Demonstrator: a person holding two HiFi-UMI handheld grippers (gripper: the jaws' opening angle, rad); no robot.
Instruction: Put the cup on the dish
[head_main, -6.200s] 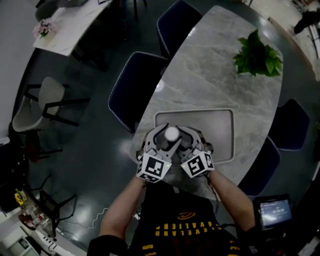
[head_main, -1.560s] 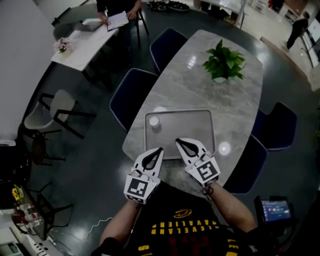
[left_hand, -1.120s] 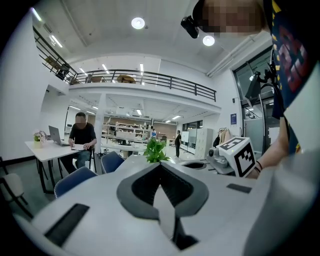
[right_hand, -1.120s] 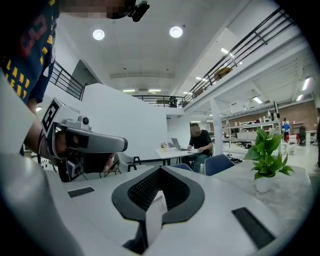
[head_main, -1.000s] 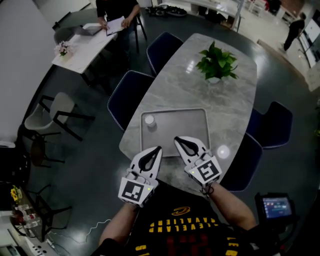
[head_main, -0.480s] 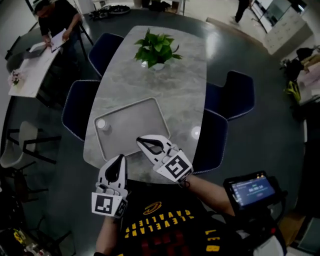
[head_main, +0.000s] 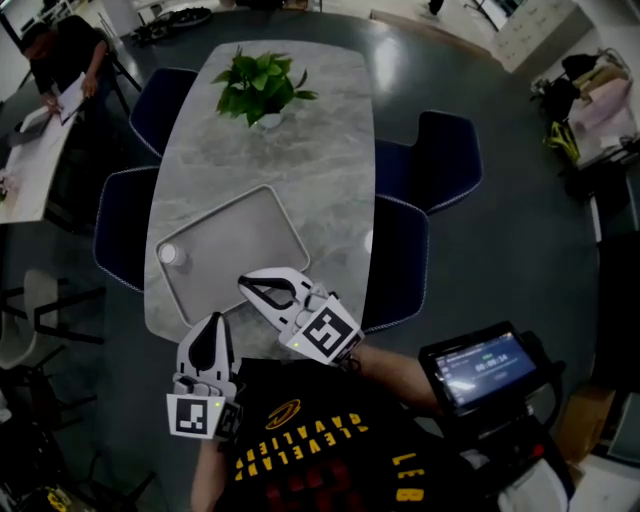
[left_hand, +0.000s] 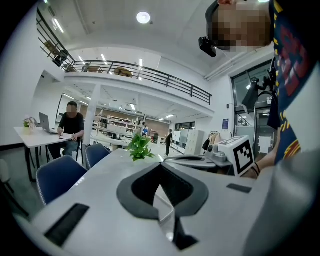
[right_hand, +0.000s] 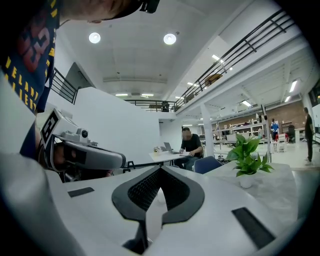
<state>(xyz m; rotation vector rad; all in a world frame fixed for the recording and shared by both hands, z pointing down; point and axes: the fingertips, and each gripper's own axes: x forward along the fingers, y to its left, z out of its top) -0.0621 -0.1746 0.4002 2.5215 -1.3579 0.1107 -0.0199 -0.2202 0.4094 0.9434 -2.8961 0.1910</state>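
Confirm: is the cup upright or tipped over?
Upright: the cup stands on its base in the tray, near its left edge, round top facing up.

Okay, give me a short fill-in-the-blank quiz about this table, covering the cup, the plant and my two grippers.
1. The white cup stands inside the grey ____.
2. The fingers of the left gripper and the right gripper are ____, with nothing between them.
3. The potted plant stands at the ____ end of the table from the person.
Missing words: tray; shut; far.
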